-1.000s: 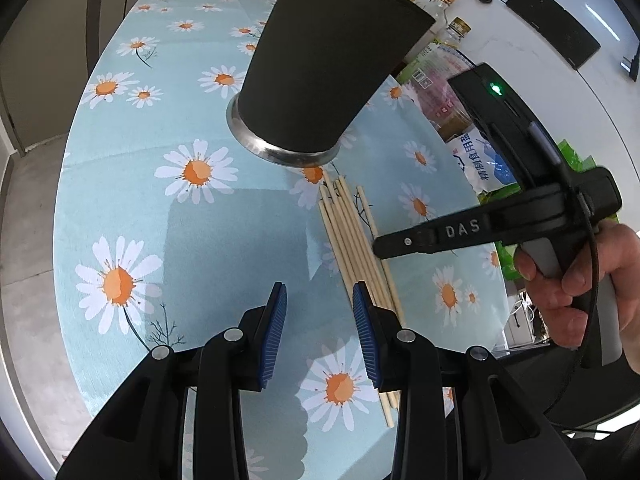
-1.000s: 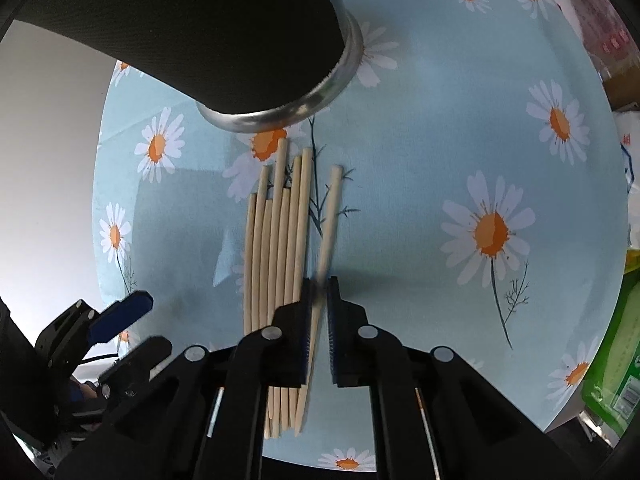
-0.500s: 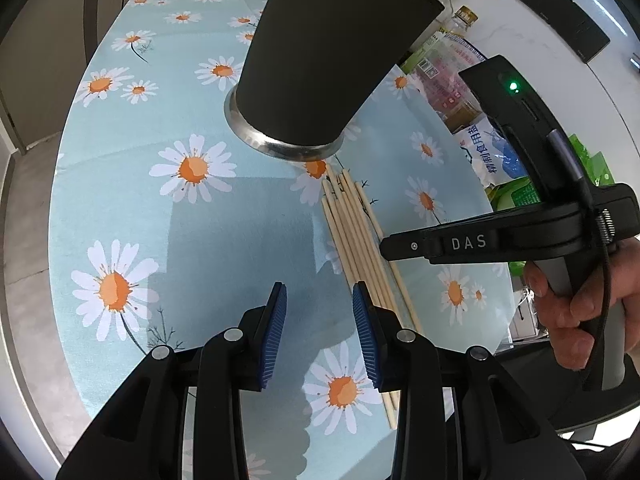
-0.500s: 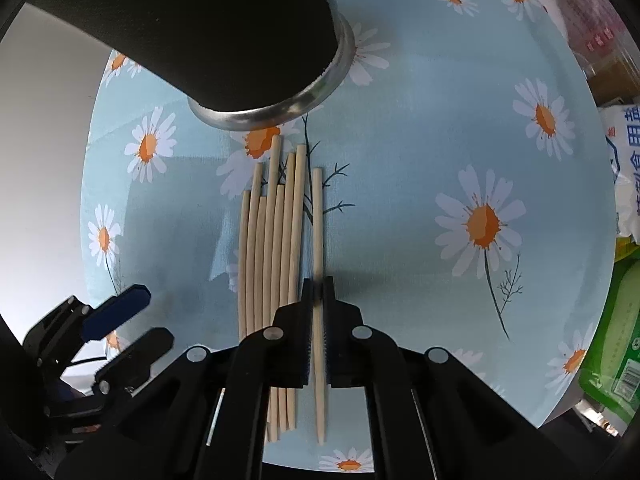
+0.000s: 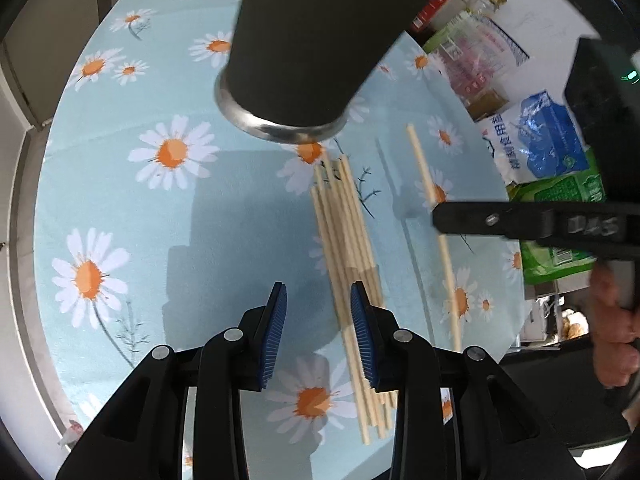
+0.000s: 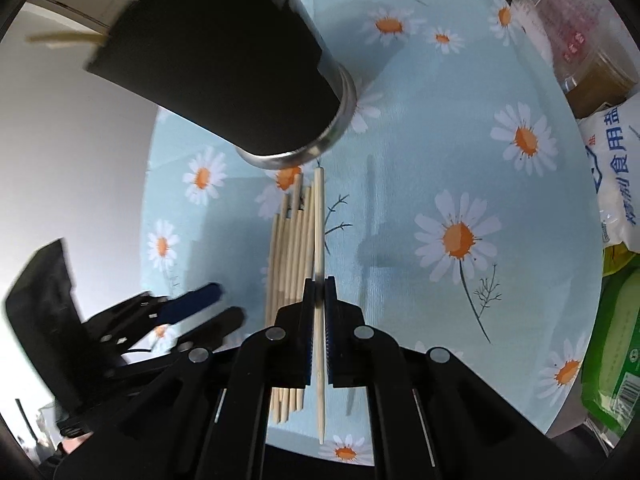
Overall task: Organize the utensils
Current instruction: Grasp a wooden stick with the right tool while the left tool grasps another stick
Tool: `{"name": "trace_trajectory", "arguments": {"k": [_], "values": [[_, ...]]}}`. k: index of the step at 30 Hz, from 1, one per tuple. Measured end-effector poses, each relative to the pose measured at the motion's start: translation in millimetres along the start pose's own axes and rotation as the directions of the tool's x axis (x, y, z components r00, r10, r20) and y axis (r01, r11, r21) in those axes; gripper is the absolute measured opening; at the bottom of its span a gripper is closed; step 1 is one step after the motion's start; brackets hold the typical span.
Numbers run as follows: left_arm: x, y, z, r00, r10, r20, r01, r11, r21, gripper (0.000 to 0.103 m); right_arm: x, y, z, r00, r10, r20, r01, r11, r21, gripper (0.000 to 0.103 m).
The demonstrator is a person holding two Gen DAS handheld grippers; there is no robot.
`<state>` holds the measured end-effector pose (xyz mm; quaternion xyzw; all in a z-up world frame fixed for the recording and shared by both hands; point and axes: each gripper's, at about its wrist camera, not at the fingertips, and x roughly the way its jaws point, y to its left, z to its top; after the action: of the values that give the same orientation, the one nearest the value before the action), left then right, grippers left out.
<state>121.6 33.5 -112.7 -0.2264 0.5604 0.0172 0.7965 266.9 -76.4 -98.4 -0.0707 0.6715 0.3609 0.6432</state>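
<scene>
A tall black holder cup [image 5: 320,40] with a steel base stands on the daisy tablecloth [image 5: 120,184]; it also shows in the right wrist view [image 6: 224,64], with a chopstick end poking from its mouth. A bundle of wooden chopsticks [image 5: 348,248] lies in front of it. My right gripper [image 6: 319,296] is shut on one chopstick [image 6: 318,216] and holds it lifted above the table, seen in the left wrist view [image 5: 424,172] to the right of the bundle. My left gripper [image 5: 319,316] is open and empty over the bundle's near end.
Food packets, a blue-white salt bag [image 5: 536,136], a green packet [image 5: 560,196] and bottles crowd the table's right side. The table's near edge runs just below the chopsticks' ends. A grey floor lies off the left edge.
My right gripper has lifted one chopstick off the table and away to the right of the bundle. The left gripper has stayed open and shifted slightly toward the bundle.
</scene>
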Motion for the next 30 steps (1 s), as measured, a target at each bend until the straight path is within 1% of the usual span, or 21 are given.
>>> {"name": "trace_trajectory", "arguments": {"k": [3,4,5,6,9,15,18,20,23,26,30], "values": [[9,-8,0,0.999,0.032,-0.018,-0.032,0.999,0.000,0.031,-14,-7,-2,0.999,0.037,0.021,-0.036,0.999,-0.013,0.005],[13,-11,1,0.998,0.053,-0.024,-0.053,0.999,-0.003,0.031,-18,-10,-3,0.998,0.050,0.024,-0.050,0.999,-0.019,0.005],[15,-12,1,0.997,0.069,-0.031,-0.069,0.998,-0.002,0.025,-20,-12,-4,0.998,0.066,0.025,-0.065,0.998,-0.026,0.005],[19,-13,2,0.995,0.086,-0.041,-0.086,0.996,0.003,0.022,-17,-7,-4,0.997,0.075,0.024,-0.075,0.997,-0.027,0.005],[25,-17,3,0.990,0.133,-0.054,-0.133,0.991,0.011,0.015,-21,-15,-6,0.994,0.106,0.022,-0.105,0.994,-0.036,0.005],[30,-22,8,0.981,0.174,-0.085,-0.176,0.984,-0.010,0.012,-34,-28,-8,0.987,0.157,0.019,-0.156,0.987,-0.047,0.005],[34,-27,13,0.977,0.179,-0.114,-0.182,0.983,-0.023,0.012,-37,-30,-7,0.985,0.171,0.018,-0.170,0.984,-0.055,0.005],[36,-26,18,0.974,0.179,-0.142,-0.187,0.981,-0.047,0.012,-36,-32,-8,0.983,0.181,0.015,-0.180,0.982,-0.054,0.005],[43,-28,26,0.972,0.167,-0.163,-0.181,0.980,-0.080,0.012,-36,-35,-8,0.980,0.197,0.009,-0.196,0.979,-0.056,0.005],[43,-23,27,0.976,0.145,-0.162,-0.163,0.982,-0.100,0.011,-36,-39,-9,0.977,0.215,0.004,-0.214,0.975,-0.052,0.005],[42,-17,28,0.977,0.139,-0.163,-0.158,0.981,-0.109,0.010,-39,-41,-10,0.974,0.225,0.001,-0.225,0.973,-0.059,0.005]]}}
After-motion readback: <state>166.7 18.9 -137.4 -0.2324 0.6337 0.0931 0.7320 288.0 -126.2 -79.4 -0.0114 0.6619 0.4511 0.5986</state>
